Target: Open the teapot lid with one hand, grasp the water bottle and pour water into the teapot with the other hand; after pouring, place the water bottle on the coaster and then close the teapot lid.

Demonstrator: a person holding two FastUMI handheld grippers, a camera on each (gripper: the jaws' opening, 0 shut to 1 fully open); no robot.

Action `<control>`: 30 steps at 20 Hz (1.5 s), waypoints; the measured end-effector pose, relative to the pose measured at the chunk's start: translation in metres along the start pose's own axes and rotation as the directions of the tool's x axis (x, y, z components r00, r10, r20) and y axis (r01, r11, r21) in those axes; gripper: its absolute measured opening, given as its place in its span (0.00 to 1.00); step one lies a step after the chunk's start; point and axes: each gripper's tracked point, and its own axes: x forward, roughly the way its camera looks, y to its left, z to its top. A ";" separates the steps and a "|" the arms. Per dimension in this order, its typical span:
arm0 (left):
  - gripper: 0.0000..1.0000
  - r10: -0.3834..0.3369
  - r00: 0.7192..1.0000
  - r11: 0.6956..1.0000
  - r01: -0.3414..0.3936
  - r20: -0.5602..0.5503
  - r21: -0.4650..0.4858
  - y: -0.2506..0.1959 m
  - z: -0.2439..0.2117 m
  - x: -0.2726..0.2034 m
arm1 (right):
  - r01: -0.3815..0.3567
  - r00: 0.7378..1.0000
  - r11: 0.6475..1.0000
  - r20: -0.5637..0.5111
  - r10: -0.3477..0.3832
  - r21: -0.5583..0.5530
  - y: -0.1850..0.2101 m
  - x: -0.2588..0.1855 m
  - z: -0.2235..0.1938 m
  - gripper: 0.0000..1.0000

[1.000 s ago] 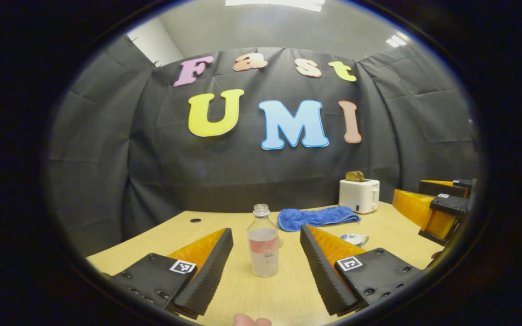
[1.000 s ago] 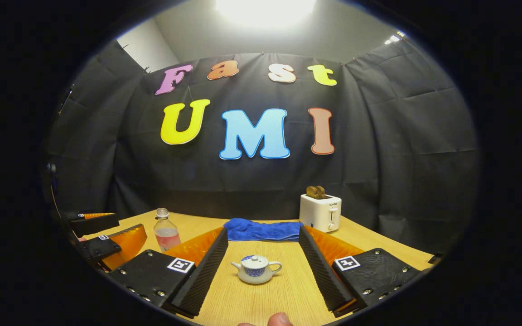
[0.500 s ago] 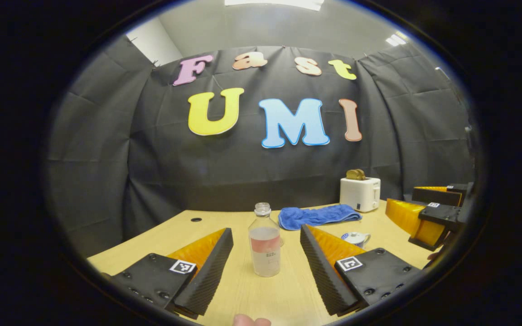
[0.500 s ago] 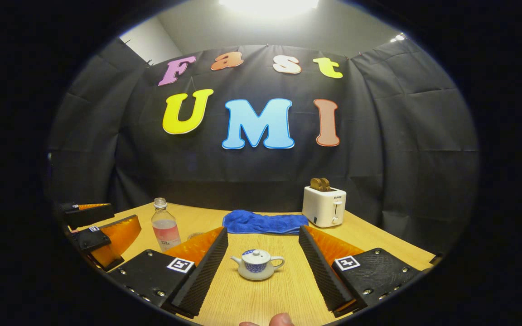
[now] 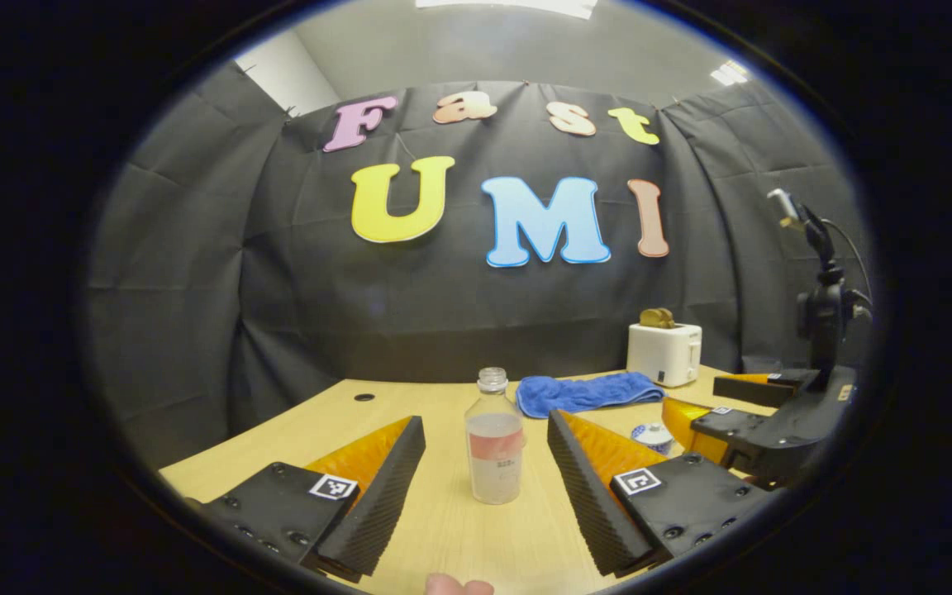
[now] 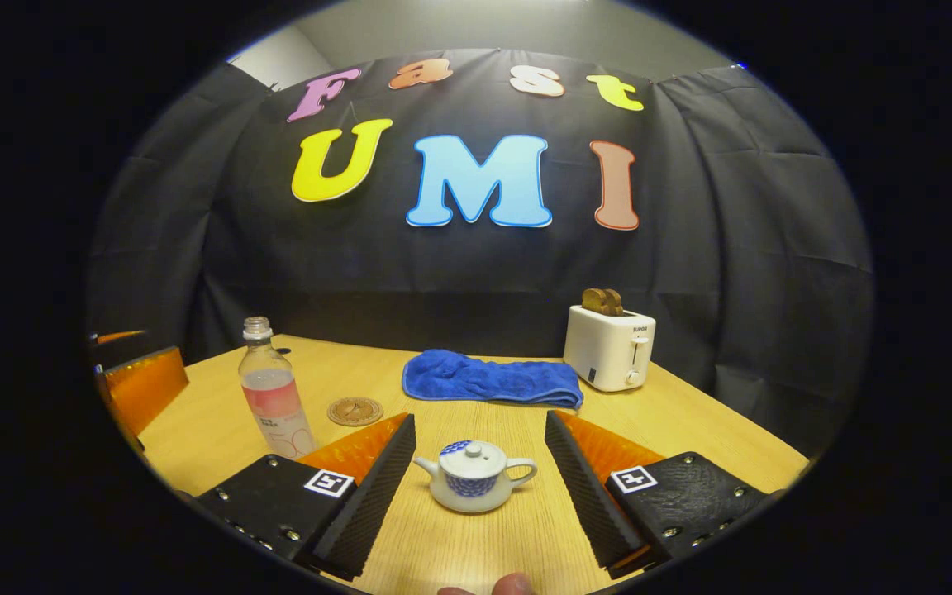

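A clear water bottle (image 5: 494,438), uncapped and part full with a pink label, stands upright on the wooden table (image 5: 410,397). My left gripper (image 5: 486,418) is open, with the bottle a little beyond its fingertips. In the right gripper view a small white and blue teapot (image 6: 474,478) sits with its lid (image 6: 472,450) on. It lies between the fingertips of my open right gripper (image 6: 482,418), and neither finger touches it. A round brown coaster (image 6: 354,410) lies between the bottle (image 6: 276,401) and the teapot. The teapot (image 5: 651,435) peeks out behind my left gripper's right finger.
A blue towel (image 6: 488,378) lies folded at the back of the table, and a white toaster (image 6: 616,347) with bread in it stands at the back right. The left gripper (image 6: 141,384) shows at the left edge, and the right gripper (image 5: 740,421) at the right.
My right gripper has come forward and tipped down towards the teapot, which looms larger; the coaster has come into sight. The left gripper has barely shifted.
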 end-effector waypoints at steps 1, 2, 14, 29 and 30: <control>1.00 0.002 1.000 1.000 -0.002 -0.001 -0.002 0.001 0.000 0.000 | 0.004 1.000 1.000 -0.005 -0.004 -0.012 0.000 0.006 -0.003 0.97; 1.00 0.003 1.000 1.000 -0.003 0.000 -0.005 0.002 0.000 0.001 | 0.004 1.000 1.000 -0.011 -0.004 -0.016 0.000 0.014 -0.006 0.97; 1.00 0.023 1.000 1.000 -0.023 -0.018 -0.012 0.016 -0.004 0.005 | 0.029 0.993 1.000 -0.111 -0.030 -0.005 0.007 0.060 -0.040 0.62; 1.00 0.007 0.998 1.000 -0.008 -0.057 -0.022 0.013 -0.015 0.008 | 0.025 0.992 1.000 -0.123 -0.027 -0.012 0.007 0.064 -0.045 0.01; 1.00 0.005 0.998 1.000 -0.007 -0.057 -0.021 0.013 -0.014 0.008 | 0.021 0.992 1.000 -0.123 -0.023 -0.016 0.009 0.064 -0.044 0.01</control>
